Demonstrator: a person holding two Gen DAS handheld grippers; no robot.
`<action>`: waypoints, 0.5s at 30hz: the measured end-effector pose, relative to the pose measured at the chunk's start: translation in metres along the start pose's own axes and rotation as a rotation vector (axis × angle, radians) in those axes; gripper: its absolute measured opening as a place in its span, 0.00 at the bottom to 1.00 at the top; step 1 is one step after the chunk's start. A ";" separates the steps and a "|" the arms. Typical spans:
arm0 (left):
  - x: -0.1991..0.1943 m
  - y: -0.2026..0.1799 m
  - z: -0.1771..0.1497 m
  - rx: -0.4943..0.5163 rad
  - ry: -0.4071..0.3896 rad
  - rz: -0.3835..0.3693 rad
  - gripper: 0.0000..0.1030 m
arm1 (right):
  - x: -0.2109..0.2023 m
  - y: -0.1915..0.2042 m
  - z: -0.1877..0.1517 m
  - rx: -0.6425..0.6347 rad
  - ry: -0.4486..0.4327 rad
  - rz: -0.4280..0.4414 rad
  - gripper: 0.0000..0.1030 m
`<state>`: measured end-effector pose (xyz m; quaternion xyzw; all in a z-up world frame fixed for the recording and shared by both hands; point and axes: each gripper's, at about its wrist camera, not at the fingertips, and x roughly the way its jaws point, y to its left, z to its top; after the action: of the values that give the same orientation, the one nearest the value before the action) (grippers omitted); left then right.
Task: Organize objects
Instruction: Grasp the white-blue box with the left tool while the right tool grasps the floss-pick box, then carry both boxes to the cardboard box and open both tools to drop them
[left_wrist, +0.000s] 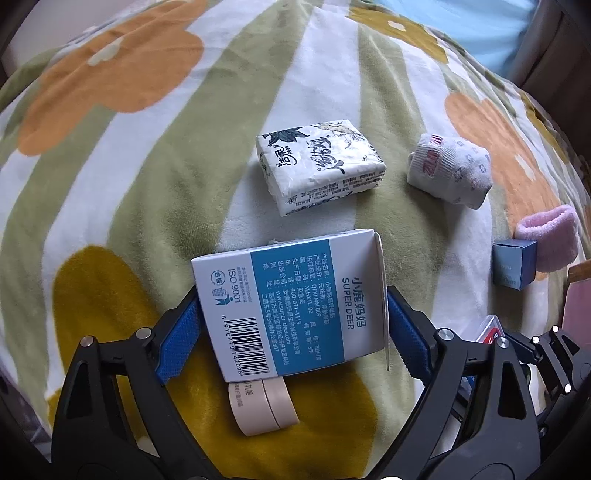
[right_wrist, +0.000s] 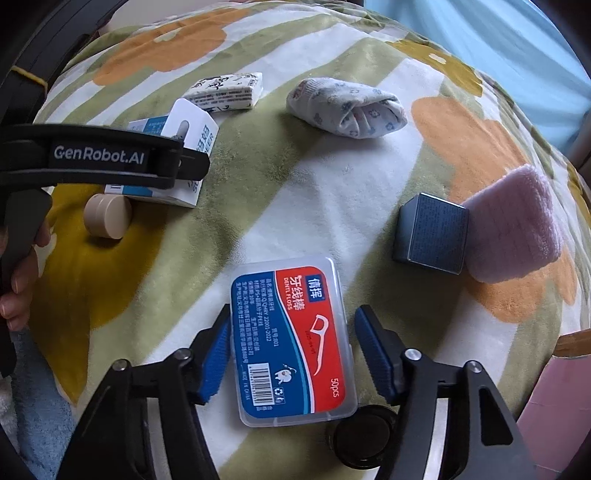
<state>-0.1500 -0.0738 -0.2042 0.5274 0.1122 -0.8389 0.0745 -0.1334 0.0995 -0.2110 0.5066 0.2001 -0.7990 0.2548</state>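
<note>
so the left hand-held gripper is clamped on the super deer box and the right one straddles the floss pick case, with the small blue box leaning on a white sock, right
Not quite: the small blue box rests against the pink fluffy cloth, as the right wrist view shows. The white sock lies apart, farther back. The rest holds: left hand-held gripper on the Super Deer box, right hand-held gripper around the floss pick case.

Left tongs (left_wrist: 291, 325) clamped shut on a load; right tongs (right_wrist: 290, 354) spread open.

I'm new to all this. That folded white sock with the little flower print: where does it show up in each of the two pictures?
Left wrist view: the folded sock lies right of centre, in the upper half, on the blanket.
Right wrist view: it lies top centre.
Shared landmark: the tissue pack lies just left of the sock in both views.
</note>
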 end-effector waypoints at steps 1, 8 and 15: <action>0.000 0.001 0.000 -0.001 -0.002 -0.003 0.88 | 0.000 0.000 0.000 0.000 0.002 0.004 0.50; -0.012 0.003 0.002 -0.007 -0.028 0.004 0.87 | -0.010 0.000 -0.001 0.029 -0.018 -0.003 0.50; -0.049 -0.002 0.007 0.003 -0.089 -0.011 0.87 | -0.045 0.003 0.002 0.055 -0.070 -0.023 0.50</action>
<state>-0.1356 -0.0736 -0.1564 0.4889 0.1104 -0.8622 0.0737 -0.1171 0.1046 -0.1696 0.4828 0.1748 -0.8244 0.2383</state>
